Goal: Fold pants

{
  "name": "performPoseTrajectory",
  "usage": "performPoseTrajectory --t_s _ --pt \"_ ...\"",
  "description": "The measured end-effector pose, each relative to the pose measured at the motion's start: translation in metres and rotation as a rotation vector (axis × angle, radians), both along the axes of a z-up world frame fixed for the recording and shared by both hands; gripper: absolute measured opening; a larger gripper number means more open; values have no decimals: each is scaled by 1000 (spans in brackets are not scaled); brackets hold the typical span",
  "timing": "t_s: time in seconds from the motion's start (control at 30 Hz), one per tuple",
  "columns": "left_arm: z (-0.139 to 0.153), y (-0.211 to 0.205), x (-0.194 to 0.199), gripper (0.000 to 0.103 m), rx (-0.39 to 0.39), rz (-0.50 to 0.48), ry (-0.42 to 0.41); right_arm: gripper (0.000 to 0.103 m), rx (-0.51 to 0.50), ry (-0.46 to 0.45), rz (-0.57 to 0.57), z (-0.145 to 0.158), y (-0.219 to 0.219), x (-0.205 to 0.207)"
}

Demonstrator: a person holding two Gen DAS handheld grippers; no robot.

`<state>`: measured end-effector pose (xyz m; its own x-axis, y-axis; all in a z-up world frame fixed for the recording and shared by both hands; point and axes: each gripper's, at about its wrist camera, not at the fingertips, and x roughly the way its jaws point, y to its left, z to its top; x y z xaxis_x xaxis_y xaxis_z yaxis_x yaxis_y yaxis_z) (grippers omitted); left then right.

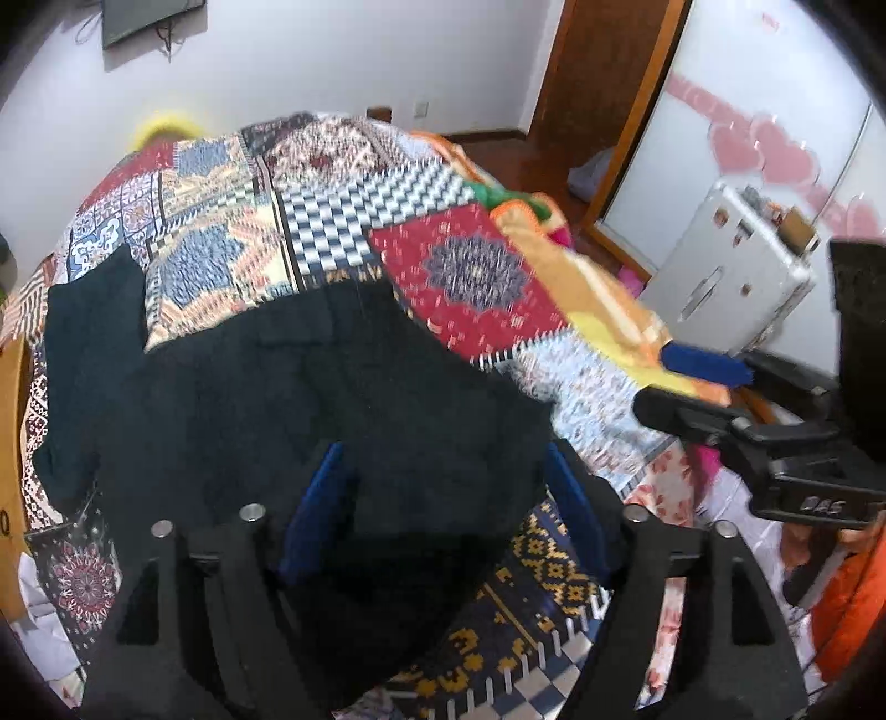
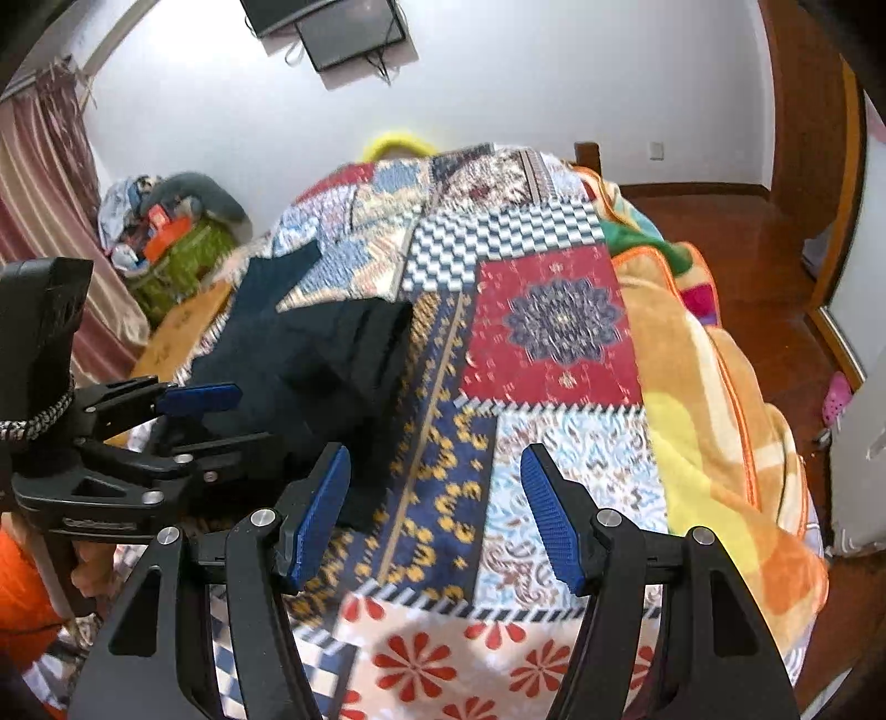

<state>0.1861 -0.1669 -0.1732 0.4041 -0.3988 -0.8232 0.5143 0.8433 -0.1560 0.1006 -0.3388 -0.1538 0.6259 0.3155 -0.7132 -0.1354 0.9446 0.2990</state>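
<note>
Patchwork quilt [image 1: 470,277] smeared by motion blur. Dark pants [image 1: 332,399]: near edge hidden behind left gripper [image 1: 443,498] body; fabric folds unreadable. Wall screen [image 2: 349,27] cut off at top edge.

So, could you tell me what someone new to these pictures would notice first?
First, the loud patchwork quilt covering the bed, with its red medallion square in the middle. Next, the dark pants lying on the quilt's left side, right under the open left gripper. The right gripper hangs open over bare quilt to the right of the pants, and an orange blanket lies along the bed's right edge.
</note>
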Motion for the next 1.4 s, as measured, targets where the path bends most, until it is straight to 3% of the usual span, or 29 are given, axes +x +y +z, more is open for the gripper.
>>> performPoseTrajectory --t_s 0.13,0.33,0.43,0.63,0.77,0.83,1.03,1.2,1.4 --pt "24 34 18 83 -22 69 -36 60 9 -37 29 12 15 3" --pt "24 90 73 87 143 211 -140 61 33 -41 81 10 45 16" --pt "7 109 108 87 205 218 -117 61 18 -11 103 -1 60 23" --pt "-42 126 164 87 232 193 -21 61 29 45 90 -26 67 27" --pt "-88 119 183 90 393 192 -13 61 42 83 94 -40 65 29" --pt "-97 127 179 103 391 218 -85 61 33 84 99 -41 66 30" --pt "-97 155 146 103 382 282 -99 61 -23 69 94 -35 63 35" --pt "-88 183 97 103 370 348 -40 61 -30 51 47 -20 57 37" --pt "-79 203 29 103 325 408 24 61 -17 1 98 1 69 14"
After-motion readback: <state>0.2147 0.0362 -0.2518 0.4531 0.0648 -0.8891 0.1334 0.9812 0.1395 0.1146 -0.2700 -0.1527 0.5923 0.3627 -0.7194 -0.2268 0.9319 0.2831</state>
